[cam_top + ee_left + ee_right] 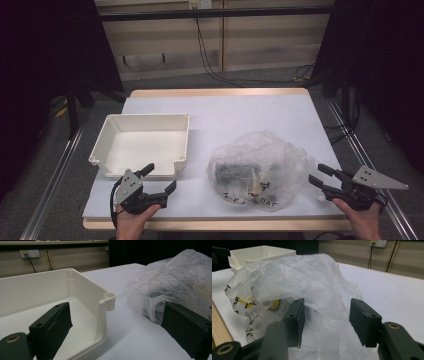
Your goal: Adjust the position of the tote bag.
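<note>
White table (250, 112) under dim light carries a crumpled clear plastic bag (260, 170) with dark contents, near the front edge, right of an empty white tray (112, 131). Thin film could slip or tear if pinched without its load. Right gripper (322, 176) straddles the bag's edge, fingers wide apart, holding nothing; left gripper (159, 178) gapes empty too.

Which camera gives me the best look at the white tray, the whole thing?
The high view: the white tray shows whole from above, all four walls and its bare inside. The left gripper view shows its near corner and part of the inside close up. The right gripper view catches its top behind the plastic bag.
</note>
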`<action>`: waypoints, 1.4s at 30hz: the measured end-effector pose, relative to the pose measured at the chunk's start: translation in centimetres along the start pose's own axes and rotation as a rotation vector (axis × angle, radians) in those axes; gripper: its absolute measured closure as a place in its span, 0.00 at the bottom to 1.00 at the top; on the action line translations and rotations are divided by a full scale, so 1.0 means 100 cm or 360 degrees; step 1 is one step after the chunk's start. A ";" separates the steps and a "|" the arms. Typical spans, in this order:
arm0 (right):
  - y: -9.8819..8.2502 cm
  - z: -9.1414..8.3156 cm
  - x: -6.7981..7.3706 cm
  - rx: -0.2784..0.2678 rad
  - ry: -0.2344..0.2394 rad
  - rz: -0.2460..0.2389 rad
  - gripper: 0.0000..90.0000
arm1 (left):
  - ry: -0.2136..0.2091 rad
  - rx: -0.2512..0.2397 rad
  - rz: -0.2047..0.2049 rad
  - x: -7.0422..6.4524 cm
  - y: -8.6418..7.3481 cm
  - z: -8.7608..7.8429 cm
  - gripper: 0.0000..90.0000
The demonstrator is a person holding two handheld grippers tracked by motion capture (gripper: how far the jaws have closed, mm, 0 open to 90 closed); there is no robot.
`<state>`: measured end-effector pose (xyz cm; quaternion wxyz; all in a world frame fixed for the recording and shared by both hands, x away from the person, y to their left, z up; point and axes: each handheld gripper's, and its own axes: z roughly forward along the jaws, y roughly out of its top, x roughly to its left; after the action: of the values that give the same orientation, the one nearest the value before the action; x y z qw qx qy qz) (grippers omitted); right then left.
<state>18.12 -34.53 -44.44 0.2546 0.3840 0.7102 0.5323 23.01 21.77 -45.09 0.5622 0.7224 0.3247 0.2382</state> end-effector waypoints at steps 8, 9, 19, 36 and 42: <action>0.005 0.004 -0.008 0.0027 0.0031 0.0001 0.53 | -0.0017 0.0011 0.0004 -0.001 -0.001 0.000 0.12; 0.005 0.004 -0.008 0.0027 0.0031 0.0001 0.53 | -0.0017 0.0011 0.0004 -0.001 -0.001 0.000 0.12; 0.016 0.022 -0.022 0.0065 0.0087 -0.0030 0.58 | -0.0032 0.0039 0.0023 -0.001 0.001 0.004 0.12; 0.001 0.051 -0.027 0.0246 0.0186 -0.0048 0.65 | -0.0049 0.0040 0.0039 -0.002 0.000 -0.002 0.13; -0.003 0.058 -0.025 0.0300 0.0256 -0.0037 0.80 | -0.0055 0.0048 0.0043 -0.003 0.001 0.000 0.13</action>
<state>23.91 -33.34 -46.65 0.1657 0.3540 0.7796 0.4893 22.79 21.50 -44.99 0.5536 0.7390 0.3087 0.2283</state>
